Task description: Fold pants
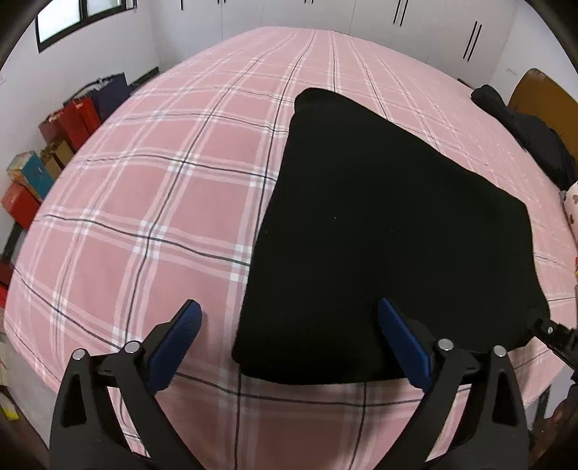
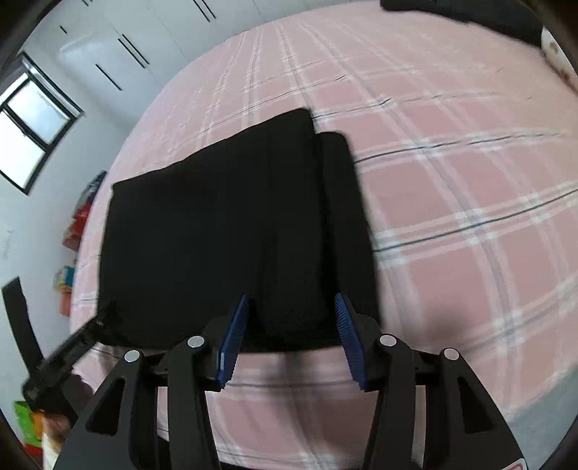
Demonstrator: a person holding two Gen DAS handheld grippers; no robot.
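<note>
The black pants lie folded into a flat, thick rectangle on the pink plaid bed. My left gripper is open wide above their near left corner, one blue pad over the sheet and the other over the fabric. In the right wrist view the pants show a narrower layer along their right side. My right gripper hovers over their near edge, jaws partly apart, with no fabric pinched. Each gripper shows in the other's view: the right one and the left one at the pants' near corners.
Boxes and gift bags line the wall left of the bed. A heap of dark clothes lies by the wooden headboard. White wardrobe doors stand beyond the bed. The bed's near edge runs just under my grippers.
</note>
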